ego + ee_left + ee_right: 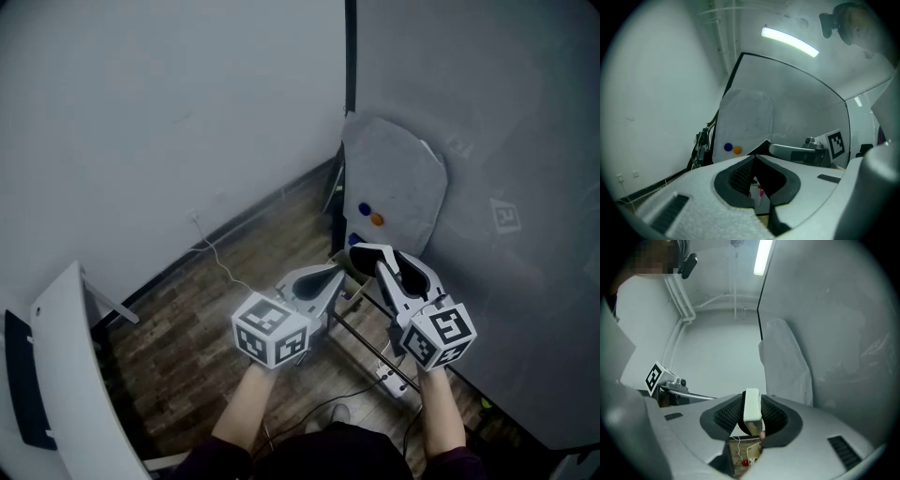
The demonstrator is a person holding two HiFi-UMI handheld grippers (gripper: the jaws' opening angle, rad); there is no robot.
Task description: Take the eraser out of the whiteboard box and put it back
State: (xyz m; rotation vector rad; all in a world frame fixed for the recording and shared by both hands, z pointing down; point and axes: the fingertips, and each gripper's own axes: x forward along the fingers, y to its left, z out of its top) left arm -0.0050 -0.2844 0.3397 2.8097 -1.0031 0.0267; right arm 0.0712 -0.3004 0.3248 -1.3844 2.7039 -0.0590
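Observation:
My right gripper [752, 398] is shut on a white block eraser [752, 409], which stands upright between the dark ribbed pads and sticks out past the tips. In the head view the right gripper [372, 255] hovers over a small tan box [344, 266] at the foot of the big grey whiteboard [506, 216]; the eraser is hard to pick out there. My left gripper [335, 273] sits just left of it, its tips meeting in a point. In the left gripper view the left gripper [756, 157] holds nothing, and marker pens [759, 193] show below the pads.
A pale panel [398, 178] with blue and orange magnets [369, 215] leans in the corner. A power strip [394, 380] and cables lie on the wooden floor [216, 309] by the stand's black bars [361, 336]. A white curved panel [61, 375] stands at the left.

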